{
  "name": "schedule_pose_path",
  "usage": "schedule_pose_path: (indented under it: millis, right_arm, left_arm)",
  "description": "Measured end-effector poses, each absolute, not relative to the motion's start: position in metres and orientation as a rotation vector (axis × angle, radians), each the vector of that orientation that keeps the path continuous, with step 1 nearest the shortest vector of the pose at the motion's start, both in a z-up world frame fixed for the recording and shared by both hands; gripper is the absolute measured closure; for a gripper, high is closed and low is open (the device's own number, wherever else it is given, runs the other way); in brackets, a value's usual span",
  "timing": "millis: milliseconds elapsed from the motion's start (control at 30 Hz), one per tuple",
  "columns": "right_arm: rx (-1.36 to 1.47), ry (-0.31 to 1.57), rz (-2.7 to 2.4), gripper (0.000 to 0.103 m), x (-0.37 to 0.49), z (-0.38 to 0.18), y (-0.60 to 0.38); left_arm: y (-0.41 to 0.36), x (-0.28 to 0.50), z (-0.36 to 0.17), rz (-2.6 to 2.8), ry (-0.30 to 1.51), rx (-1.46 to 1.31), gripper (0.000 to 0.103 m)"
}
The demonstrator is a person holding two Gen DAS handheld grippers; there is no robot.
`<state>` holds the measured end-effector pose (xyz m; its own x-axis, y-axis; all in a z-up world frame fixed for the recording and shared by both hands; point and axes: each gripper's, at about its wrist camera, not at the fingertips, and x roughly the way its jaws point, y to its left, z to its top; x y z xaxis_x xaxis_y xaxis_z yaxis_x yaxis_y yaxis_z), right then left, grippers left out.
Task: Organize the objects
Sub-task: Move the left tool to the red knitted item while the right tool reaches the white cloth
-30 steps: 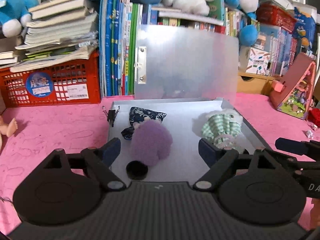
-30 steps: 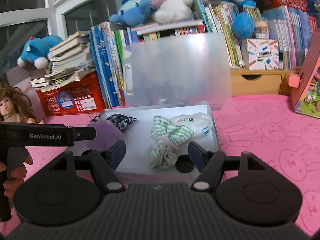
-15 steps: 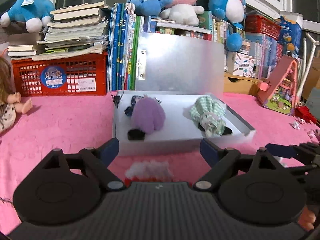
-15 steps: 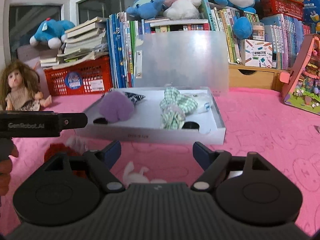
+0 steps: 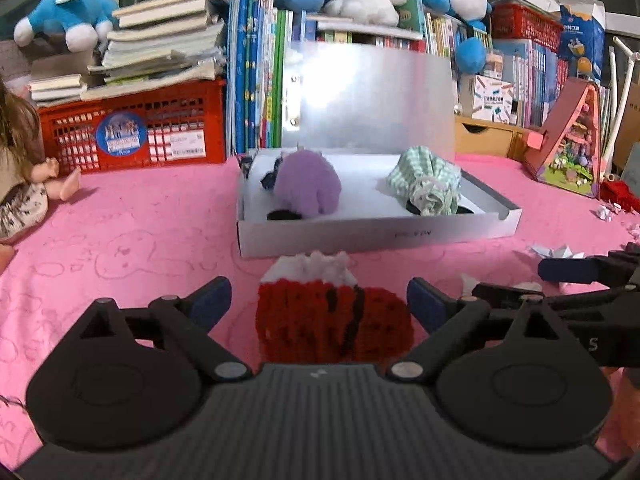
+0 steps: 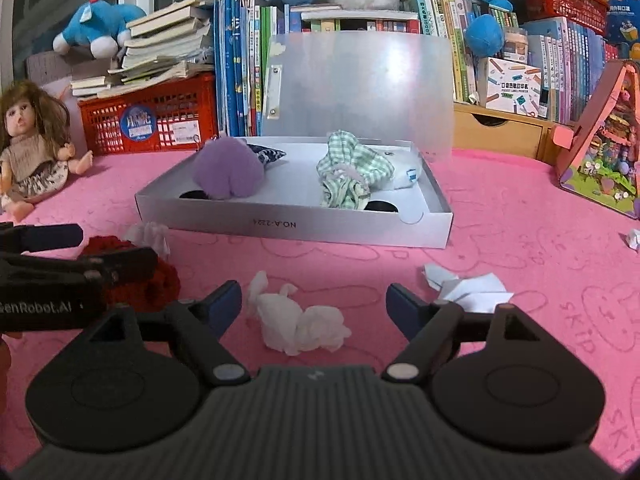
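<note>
Your left gripper has just been opening and now stands spread wide, with the red toy between its fingers but untouched by the pads, and the white box just beyond the toy. Your right gripper is spread too, its jaws having opened further, with the white tissue lying on the pink cloth between its fingers, apart from both, and the box straight ahead holding a purple toy and a green checked toy.
</note>
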<state>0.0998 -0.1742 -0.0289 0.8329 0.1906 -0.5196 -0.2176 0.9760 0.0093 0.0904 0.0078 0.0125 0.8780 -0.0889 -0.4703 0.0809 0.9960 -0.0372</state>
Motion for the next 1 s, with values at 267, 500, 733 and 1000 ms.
schedule_pose_path:
  millis: [267, 500, 733, 1000]
  right_arm:
    - [-0.042, 0.594, 0.215, 0.016, 0.104, -0.033, -0.175]
    - [-0.042, 0.601, 0.233, 0.016, 0.096, -0.034, -0.176]
    - [-0.067, 0.613, 0.24, 0.016, 0.092, -0.038, -0.174]
    - [-0.028, 0.622, 0.243, 0.019, 0.094, -0.035, -0.179]
  left_arm:
    - [0.008, 0.096, 0.01, -0.102, 0.517, -0.029, 0.005]
    - [0.008, 0.087, 0.012, -0.098, 0.504, -0.009, 0.005]
    - [0.006, 0.083, 0.011, -0.113, 0.52, 0.016, 0.005]
    - [0.004, 0.085, 0.011, -0.106, 0.518, 0.03, 0.005]
